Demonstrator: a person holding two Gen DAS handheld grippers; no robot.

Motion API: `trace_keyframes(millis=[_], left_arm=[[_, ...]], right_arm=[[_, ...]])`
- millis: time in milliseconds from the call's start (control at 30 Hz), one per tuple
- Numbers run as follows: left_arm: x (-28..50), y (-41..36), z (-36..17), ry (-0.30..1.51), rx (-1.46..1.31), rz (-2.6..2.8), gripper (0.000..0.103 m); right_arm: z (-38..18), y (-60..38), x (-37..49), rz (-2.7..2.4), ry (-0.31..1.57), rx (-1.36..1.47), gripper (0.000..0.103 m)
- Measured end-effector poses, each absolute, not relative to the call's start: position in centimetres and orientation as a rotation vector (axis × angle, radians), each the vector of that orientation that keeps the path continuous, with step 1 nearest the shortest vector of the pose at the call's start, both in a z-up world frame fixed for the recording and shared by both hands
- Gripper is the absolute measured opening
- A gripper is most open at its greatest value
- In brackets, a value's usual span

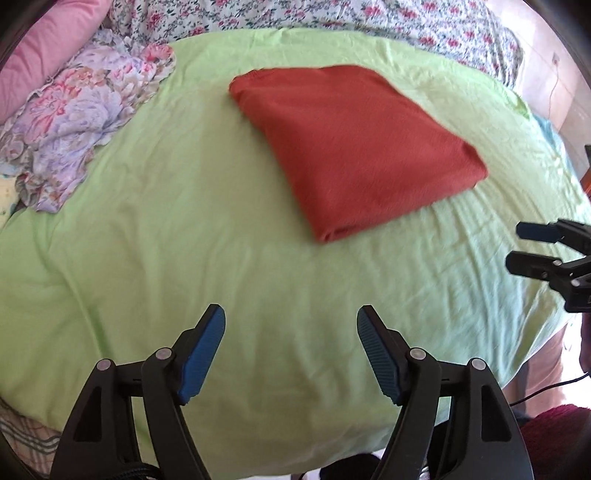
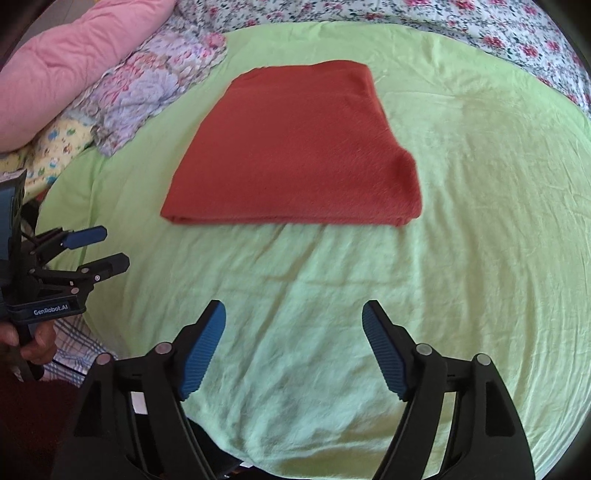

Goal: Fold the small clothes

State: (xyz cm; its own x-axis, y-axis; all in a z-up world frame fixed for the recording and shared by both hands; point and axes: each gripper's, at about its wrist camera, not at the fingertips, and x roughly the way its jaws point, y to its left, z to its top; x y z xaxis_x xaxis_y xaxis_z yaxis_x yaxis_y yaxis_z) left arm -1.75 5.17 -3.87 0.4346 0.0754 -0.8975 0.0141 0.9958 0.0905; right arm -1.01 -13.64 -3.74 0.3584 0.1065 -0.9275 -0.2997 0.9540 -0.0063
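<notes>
A rust-red garment (image 1: 351,144) lies folded into a flat, roughly square packet on the light green sheet (image 1: 184,221); it also shows in the right wrist view (image 2: 295,151). My left gripper (image 1: 291,317) is open and empty, held above the sheet in front of the garment. It also shows at the left edge of the right wrist view (image 2: 110,247). My right gripper (image 2: 293,314) is open and empty, above the sheet on the near side of the garment. It shows at the right edge of the left wrist view (image 1: 517,245).
A crumpled floral cloth (image 1: 74,122) lies at the left of the sheet beside a pink pillow (image 2: 74,59). A flowered bedspread (image 1: 332,14) runs along the far side. The bed's edge drops off at the right (image 1: 554,332).
</notes>
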Motion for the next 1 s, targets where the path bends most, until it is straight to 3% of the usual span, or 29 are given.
trace_keyframes(millis=[233, 567, 667, 733, 1000], left_arm=[[-1.7, 5.9, -3.6, 1.119, 0.099, 0.073, 0.075], [1.6, 6.0, 2.3, 0.964, 0.073, 0.125, 0.080], [2.5, 5.7, 3.4, 0.935, 0.076, 0.126, 0.083], [3.2, 5.6, 3.2, 0.938, 0.078, 0.124, 0.083], [5.6, 5.4, 0.5, 1.008, 0.072, 0.139, 0.083]], right_arm=[[-3.7, -12.8, -1.0, 0.270, 1.165, -0.207, 0.079], [-0.2, -11.4, 2.1, 0.289, 1.070, -0.259, 0.082], [1.8, -11.0, 2.9, 0.298, 1.012, -0.273, 0.092], [2.4, -10.9, 3.5, 0.301, 0.989, -0.275, 0.098], [0.1, -11.5, 6.2, 0.299, 1.047, -0.234, 0.099]])
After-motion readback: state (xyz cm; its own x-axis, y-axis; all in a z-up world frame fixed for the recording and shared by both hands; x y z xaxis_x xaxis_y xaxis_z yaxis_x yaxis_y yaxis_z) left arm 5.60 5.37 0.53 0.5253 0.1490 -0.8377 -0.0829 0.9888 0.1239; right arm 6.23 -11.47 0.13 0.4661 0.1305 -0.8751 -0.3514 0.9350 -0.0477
